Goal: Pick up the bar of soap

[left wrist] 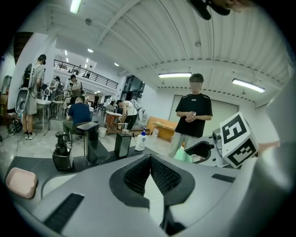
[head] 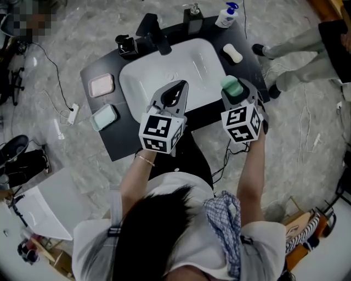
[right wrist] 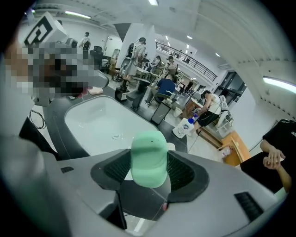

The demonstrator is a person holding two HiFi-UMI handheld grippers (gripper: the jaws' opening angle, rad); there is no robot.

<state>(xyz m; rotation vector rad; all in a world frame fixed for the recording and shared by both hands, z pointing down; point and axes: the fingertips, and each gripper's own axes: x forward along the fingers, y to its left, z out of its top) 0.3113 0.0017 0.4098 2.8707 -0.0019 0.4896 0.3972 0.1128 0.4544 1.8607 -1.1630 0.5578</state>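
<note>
A mint-green bar of soap [head: 232, 86] is clamped between the jaws of my right gripper [head: 235, 92], held above the black counter's front right part beside the white sink [head: 143, 82]. In the right gripper view the green soap [right wrist: 149, 153] stands upright between the ribbed pads, and the right gripper [right wrist: 149, 169] is shut on it. My left gripper [head: 179, 86] hovers over the sink's front rim. Its jaws meet at the tips with nothing between them, as the left gripper view also shows for the left gripper [left wrist: 149, 160]. That view catches the green soap [left wrist: 183, 154] at its right.
On the counter [head: 109, 144] lie a white soap bar [head: 232, 53] at back right, a pink dish [head: 102, 85] and a mint dish [head: 104, 117] at left. A black faucet [head: 159, 37], dispenser [head: 193, 16] and pump bottle [head: 226, 15] line the back. A person [head: 307, 49] stands at right.
</note>
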